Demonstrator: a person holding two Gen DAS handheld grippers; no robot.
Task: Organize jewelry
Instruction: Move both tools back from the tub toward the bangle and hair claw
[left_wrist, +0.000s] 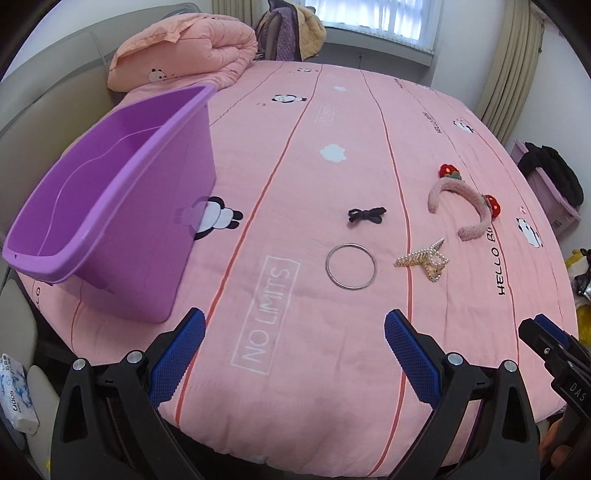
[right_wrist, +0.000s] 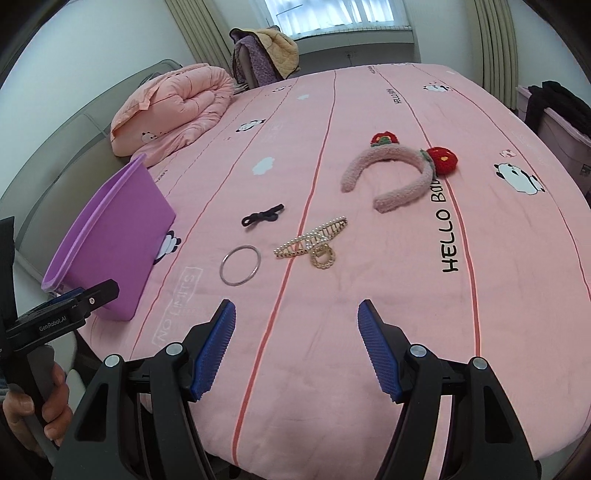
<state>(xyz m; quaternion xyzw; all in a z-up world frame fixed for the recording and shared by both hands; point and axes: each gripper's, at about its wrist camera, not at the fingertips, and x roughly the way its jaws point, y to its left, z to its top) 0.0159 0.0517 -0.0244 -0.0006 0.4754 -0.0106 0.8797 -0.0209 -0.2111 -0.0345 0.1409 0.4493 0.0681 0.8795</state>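
My left tongs (left_wrist: 295, 343) hang spread wide over the near edge of the bed (left_wrist: 369, 369), nothing between the ribbed blue pads (left_wrist: 177, 358). My right tongs (right_wrist: 296, 341) are spread wide too, empty, over the same edge, their blue pads (right_wrist: 216, 350) showing a fine grid texture.

The bed wears a soft pink cover with thin red stripes, pandas, white clouds and printed words. On it, spread out ahead of me, lie four pieces. Nearest is a thin metal bangle (left_wrist: 351, 267), a plain smooth ring lying flat. Just beyond it sits a small black hair tie (left_wrist: 365, 215), knotted into a bow shape. To the right of the bangle is a gold hair claw (left_wrist: 424, 260) studded with little pearls, lying on its side with its teeth pointing away. Farther right and back rests a fuzzy pink headband (left_wrist: 461, 206), a curved arch with a red knitted strawberry at each side.

On the left stands a purple plastic bin (left_wrist: 110, 206), smooth-walled with a rolled rim, empty inside as far as I see, well apart from the jewelry. A folded peach quilt (left_wrist: 184, 51), puffy and stitched, sits at the far left corner of the bed.
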